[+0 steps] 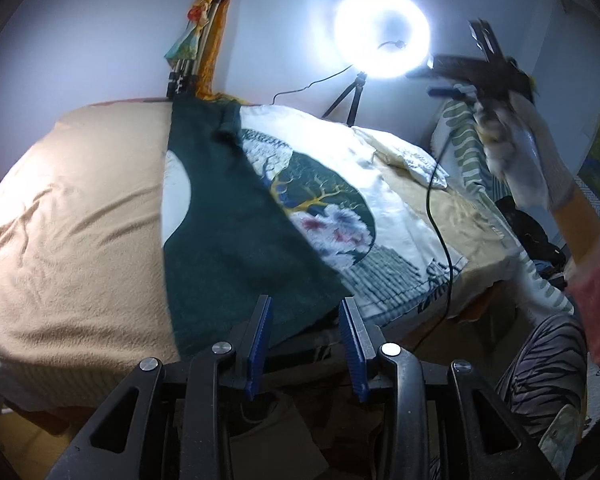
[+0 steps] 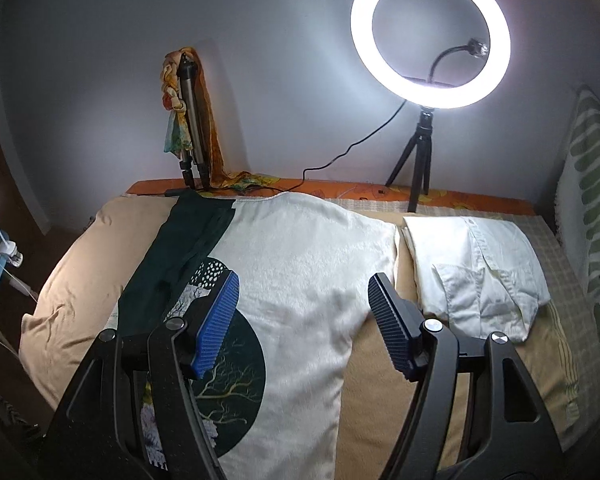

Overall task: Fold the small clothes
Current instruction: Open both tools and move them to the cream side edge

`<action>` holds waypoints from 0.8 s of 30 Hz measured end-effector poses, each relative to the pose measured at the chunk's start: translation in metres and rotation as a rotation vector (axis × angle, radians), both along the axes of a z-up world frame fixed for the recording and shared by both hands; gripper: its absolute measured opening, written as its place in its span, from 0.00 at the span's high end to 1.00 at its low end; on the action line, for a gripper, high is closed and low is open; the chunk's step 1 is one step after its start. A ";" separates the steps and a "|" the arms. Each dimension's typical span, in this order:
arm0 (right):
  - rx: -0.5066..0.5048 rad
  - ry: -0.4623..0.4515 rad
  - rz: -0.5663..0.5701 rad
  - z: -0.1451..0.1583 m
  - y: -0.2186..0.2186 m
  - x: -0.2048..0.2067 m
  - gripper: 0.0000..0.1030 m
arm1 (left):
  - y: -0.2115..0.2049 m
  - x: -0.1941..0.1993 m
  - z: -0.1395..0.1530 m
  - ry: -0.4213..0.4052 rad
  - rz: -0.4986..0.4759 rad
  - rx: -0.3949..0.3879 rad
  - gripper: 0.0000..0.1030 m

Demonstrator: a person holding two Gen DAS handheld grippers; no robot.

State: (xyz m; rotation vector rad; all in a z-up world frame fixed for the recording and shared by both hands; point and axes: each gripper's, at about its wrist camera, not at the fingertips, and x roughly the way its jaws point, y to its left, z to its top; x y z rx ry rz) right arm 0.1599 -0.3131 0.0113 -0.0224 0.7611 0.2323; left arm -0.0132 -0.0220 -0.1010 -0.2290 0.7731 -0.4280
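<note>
On the bed [image 2: 80,264], the cream printed shirt [image 2: 300,264] lies flat, its dark green side folded lengthwise. Both tools are released: the left tool [image 1: 306,312] hovers empty at the hem, the right tool [image 2: 304,300] hangs empty above. The lamp cable [image 1: 436,216] crosses the shirt and could snag during the next fold.

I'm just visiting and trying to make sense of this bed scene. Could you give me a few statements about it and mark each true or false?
1. The ring light is switched on. True.
2. The right gripper grips the printed cream garment. False: its fingers stand apart, above it, holding nothing.
3. A folded white shirt lies beside the printed garment. True.
4. The dark green cloth lies fully under the printed garment. False: it overlaps its top.
5. The left gripper holds a cable. False: nothing sits between its fingers.
</note>
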 end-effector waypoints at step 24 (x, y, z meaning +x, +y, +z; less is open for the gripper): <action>0.356 -0.022 -0.337 -0.047 -0.194 -0.091 0.32 | -0.224 0.065 -0.012 -0.041 -0.319 0.092 0.66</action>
